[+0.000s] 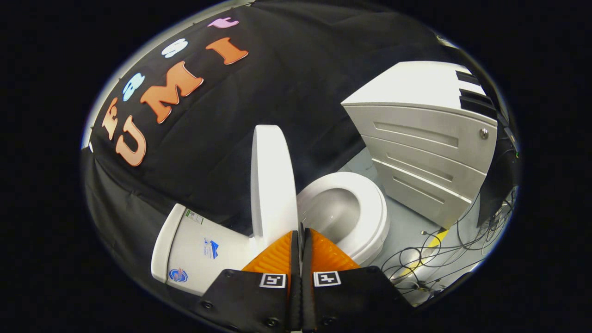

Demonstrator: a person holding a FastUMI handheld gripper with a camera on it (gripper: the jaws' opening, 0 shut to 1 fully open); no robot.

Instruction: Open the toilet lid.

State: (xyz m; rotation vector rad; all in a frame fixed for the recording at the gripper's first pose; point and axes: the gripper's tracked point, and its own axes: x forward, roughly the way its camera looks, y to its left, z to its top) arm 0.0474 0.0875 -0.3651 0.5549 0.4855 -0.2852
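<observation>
Gripper (300, 233) fingers pressed together, holding nothing. Toilet lid (273, 185) just ahead of fingertips, standing upright by tank (199, 252), long axis vertical; bowl (347, 208) uncovered beside. Lid looks fully open.

pale grey floor (407, 222), right of frame | carries: white ceramic toilet (356, 208); white three-drawer metal cabinet (425, 152); loose black cables (444, 249), lower right

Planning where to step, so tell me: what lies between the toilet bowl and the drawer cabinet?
A bare strip of grey floor separates the toilet bowl from the drawer cabinet in the gripper view; loose cables lie nearer the shut gripper.
</observation>
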